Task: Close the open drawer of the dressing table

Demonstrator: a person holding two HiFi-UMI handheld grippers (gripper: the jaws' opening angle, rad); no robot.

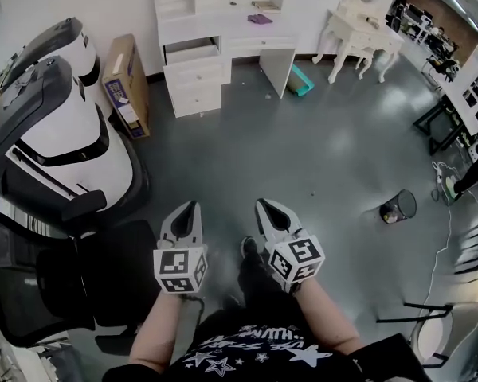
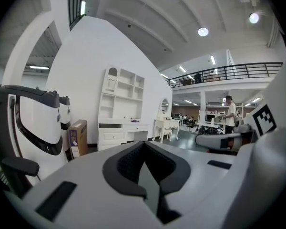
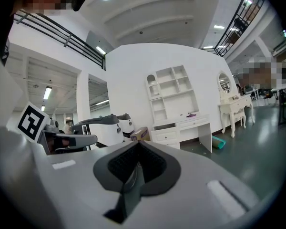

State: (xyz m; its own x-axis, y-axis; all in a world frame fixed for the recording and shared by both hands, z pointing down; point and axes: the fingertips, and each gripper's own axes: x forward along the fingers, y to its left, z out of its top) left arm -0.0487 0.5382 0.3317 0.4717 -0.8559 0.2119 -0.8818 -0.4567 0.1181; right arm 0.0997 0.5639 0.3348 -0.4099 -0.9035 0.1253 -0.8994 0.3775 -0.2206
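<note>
Holding the tools: a person's bare forearms reach out low in the head view, one gripper in each hand, side by side and a little apart
Left gripper (image 1: 192, 205): jaws pressed together with nothing between them, tips aimed across the room towards the white furniture
Right gripper (image 1: 264, 204): jaws likewise pressed together and empty, running parallel to the left one
Black chair (image 1: 40, 285): close on the person's left
Floor (image 1: 319, 157): grey and glossy, a wide bare stretch between the gripper tips and the furniture
Waste bin (image 1: 398, 207): dark, standing well off to the right
White machines (image 1: 64, 134): two bulky units with dark tops along the left side
Cardboard box (image 1: 126, 86): upright, between the machines and the dressing table
Dressing table (image 1: 223, 34): white, with shelves on top, against the far wall, well apart from both grippers and ahead of them
Open drawer (image 1: 193, 52): the top one on the table's left side, pulled out; the drawers below it look pushed in
Purple item (image 1: 260, 19): lying on the tabletop
Mirror vanity (image 1: 358, 34): white, further right along the wall
</note>
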